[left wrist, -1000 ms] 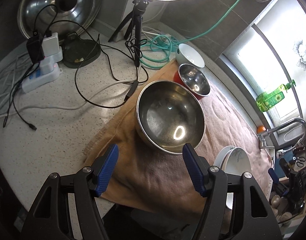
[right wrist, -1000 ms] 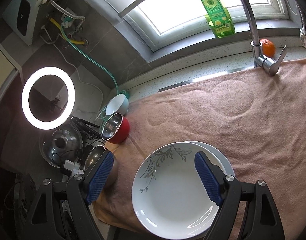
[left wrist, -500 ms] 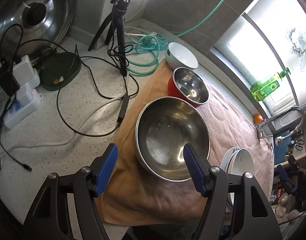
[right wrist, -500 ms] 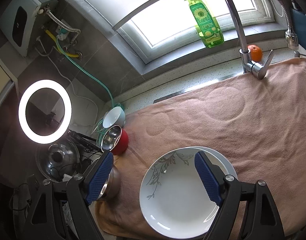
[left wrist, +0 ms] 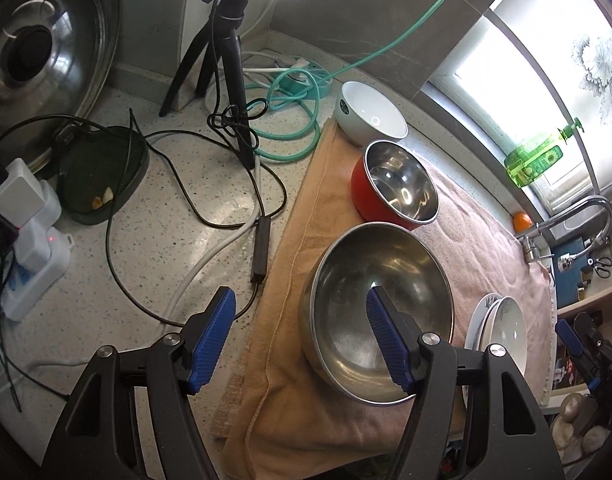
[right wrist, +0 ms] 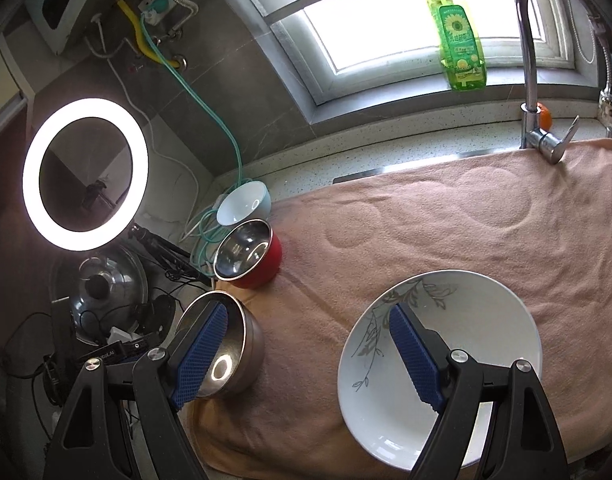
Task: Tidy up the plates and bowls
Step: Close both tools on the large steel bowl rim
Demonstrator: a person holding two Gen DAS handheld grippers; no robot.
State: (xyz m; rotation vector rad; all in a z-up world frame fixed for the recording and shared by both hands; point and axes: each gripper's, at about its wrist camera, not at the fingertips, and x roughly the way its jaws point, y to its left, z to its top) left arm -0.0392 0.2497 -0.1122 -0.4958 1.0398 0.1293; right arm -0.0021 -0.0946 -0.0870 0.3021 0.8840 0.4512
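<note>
The left hand-held gripper [left wrist: 302, 340] is wide and holds nothing; its right finger [left wrist: 385, 344] stands over the big steel bowl [left wrist: 369, 304], the left finger over the speckled surface [left wrist: 154, 216]. This bowl rests on the peach towel [left wrist: 481, 232]. At 12 o'clock from it is the red bowl [left wrist: 393, 190], and further at 12 the white bowl [left wrist: 367, 114], all three in one row. At 3 o'clock lie the stacked plates [left wrist: 497, 324]. The right hand-held gripper [right wrist: 306, 354] is also wide and empty, above the towel between the steel bowl and the top plate [right wrist: 441, 364], whose rim has a leaf drawing.
</note>
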